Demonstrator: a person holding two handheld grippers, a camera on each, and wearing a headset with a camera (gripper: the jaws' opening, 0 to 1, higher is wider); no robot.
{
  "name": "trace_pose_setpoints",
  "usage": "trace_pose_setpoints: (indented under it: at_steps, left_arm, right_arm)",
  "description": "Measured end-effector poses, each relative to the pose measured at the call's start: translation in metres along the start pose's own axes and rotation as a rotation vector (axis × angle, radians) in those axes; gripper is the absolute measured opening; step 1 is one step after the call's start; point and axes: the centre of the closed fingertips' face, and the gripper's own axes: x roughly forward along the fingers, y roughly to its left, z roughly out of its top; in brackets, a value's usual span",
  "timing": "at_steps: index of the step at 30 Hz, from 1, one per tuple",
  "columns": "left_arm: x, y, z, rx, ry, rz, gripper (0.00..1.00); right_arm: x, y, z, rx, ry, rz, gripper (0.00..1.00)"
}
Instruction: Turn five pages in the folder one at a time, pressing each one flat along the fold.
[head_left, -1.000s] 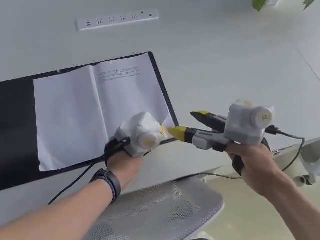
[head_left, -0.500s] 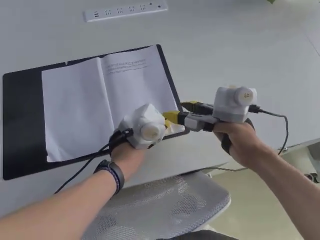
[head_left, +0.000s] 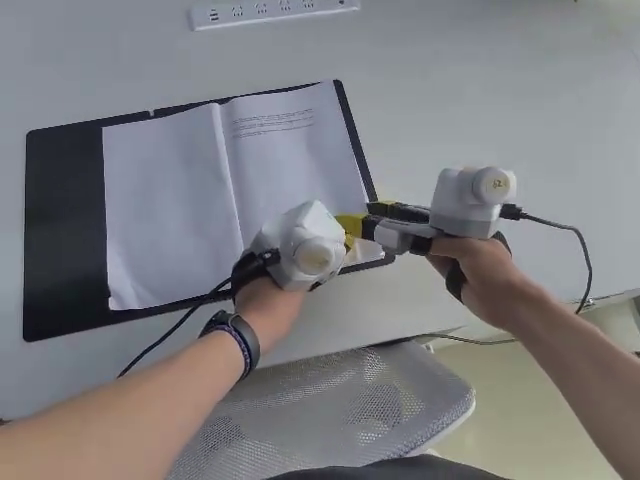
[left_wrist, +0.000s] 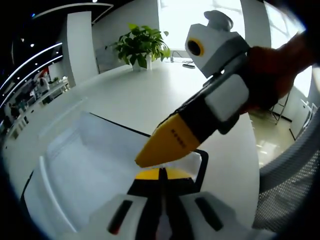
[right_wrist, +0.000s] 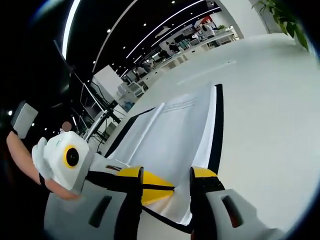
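— Where was the folder (head_left: 60, 240) at that moment?

— It lay open on the white table (head_left: 480, 80), with its black cover under the white sheets. The right page (head_left: 290, 160) had some lines of print at the top and lay flat, as far as I could see.

— And the left gripper (left_wrist: 160, 174)?

— It was at the lower outer corner of the right page. In its own view the two yellow tips were pressed together, with no gap between them. I could not tell if the paper was caught between them or only lay under them.

— What about the right gripper (right_wrist: 168, 175)?

— It came in from the right side and pointed at the same corner. Its jaws stood apart, one on each side of the page corner. In the right gripper view the yellow tip of the left gripper was between them. In the left gripper view one yellow jaw of the right gripper was just above the left tips, very near or touching.

— Anything else around?

— A white power strip (head_left: 270, 10) lay at the far edge of the table, and a mesh chair (head_left: 340, 410) stood below the near edge. A green plant (left_wrist: 140, 45) stood far back on the table. The person wore a dark wristband (head_left: 238, 335) on the left arm.
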Motion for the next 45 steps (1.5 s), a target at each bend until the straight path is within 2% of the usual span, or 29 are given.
trace_pose_setpoints:
  at_steps: [1, 3, 7, 10, 13, 20, 24, 27, 31, 32, 35, 45]
  left_arm:
    - [0.000, 0.001, 0.000, -0.016, 0.003, 0.000, 0.00]
    - [0.000, 0.000, 0.000, -0.006, 0.004, -0.001, 0.00]
    - [0.000, 0.000, 0.000, -0.011, 0.006, 0.001, 0.00]
    - [0.000, 0.001, 0.000, -0.039, 0.007, -0.006, 0.00]
    - [-0.001, 0.001, 0.001, -0.047, 0.008, -0.015, 0.00]
    - [-0.001, 0.002, 0.002, -0.120, 0.028, -0.040, 0.00]
    - [-0.008, -0.001, 0.001, -0.119, 0.038, -0.051, 0.12]
    - [-0.014, 0.001, -0.001, -0.133, 0.046, -0.048, 0.18]
    - [-0.023, 0.004, -0.004, -0.121, 0.063, -0.046, 0.23]
    - [-0.026, 0.007, -0.002, -0.100, 0.055, -0.036, 0.24]
    - [-0.035, 0.009, 0.003, -0.115, 0.046, -0.042, 0.30]
    - [-0.061, 0.018, 0.019, -0.130, -0.001, -0.011, 0.38]
  right_arm:
    - [0.001, -0.006, 0.000, 0.021, -0.003, -0.020, 0.32]
    - [0.001, -0.014, 0.000, 0.027, -0.010, -0.048, 0.22]
    - [0.003, -0.021, -0.001, 0.032, -0.016, -0.075, 0.11]
    - [0.004, -0.024, 0.000, 0.037, -0.017, -0.089, 0.02]
    - [0.005, -0.024, 0.000, 0.049, -0.013, -0.087, 0.01]
    - [0.002, -0.027, 0.001, 0.082, -0.022, -0.089, 0.01]
    - [0.002, -0.027, 0.002, 0.095, -0.031, -0.090, 0.00]
    - [0.001, -0.027, 0.002, 0.102, -0.034, -0.089, 0.00]
    - [0.000, -0.028, 0.004, 0.119, -0.044, -0.086, 0.00]
    - [-0.001, -0.029, 0.004, 0.123, -0.046, -0.087, 0.00]
    - [-0.003, -0.028, 0.005, 0.130, -0.051, -0.080, 0.00]
    - [-0.009, -0.022, 0.010, 0.133, -0.063, -0.050, 0.00]
